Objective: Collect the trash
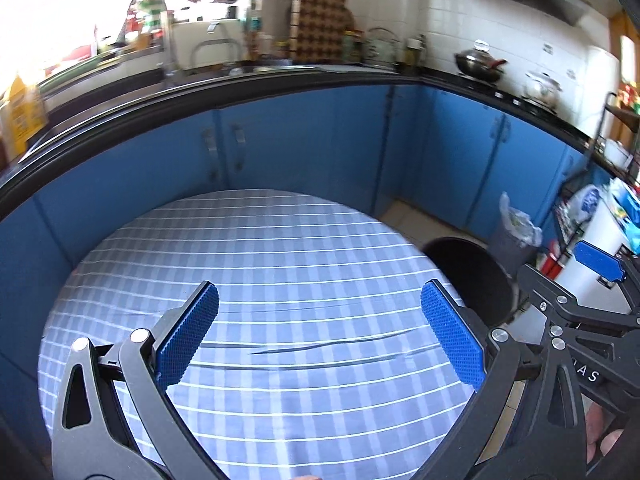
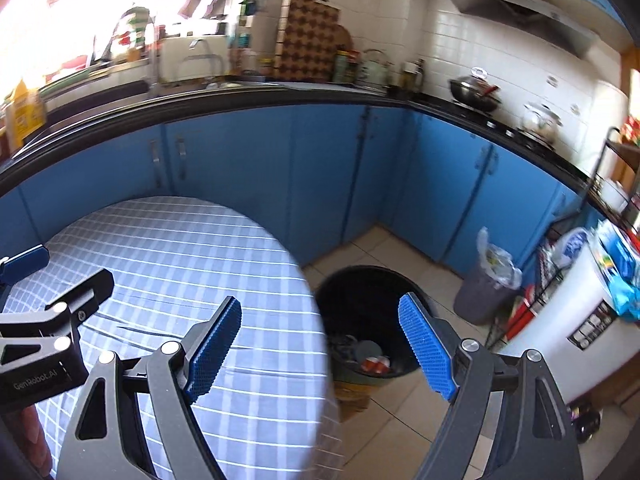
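Observation:
My left gripper (image 1: 320, 300) is open and empty above a round table with a blue checked cloth (image 1: 256, 248). My right gripper (image 2: 320, 312) is open and empty, over the table's right edge (image 2: 296, 280) and a black trash bin (image 2: 360, 284) on the floor. The bin holds trash, among it red and white pieces (image 2: 376, 364). The bin also shows in the left wrist view (image 1: 472, 276), right of the table. The right gripper shows at the right of the left wrist view (image 1: 600, 264); the left gripper shows at the left of the right wrist view (image 2: 24, 264).
Blue kitchen cabinets (image 2: 320, 168) under a black counter curve behind the table. A grey bin with a plastic liner (image 2: 488, 280) stands by the cabinets. A white appliance (image 2: 576, 308) and a rack with bags are at the right. The floor is tiled.

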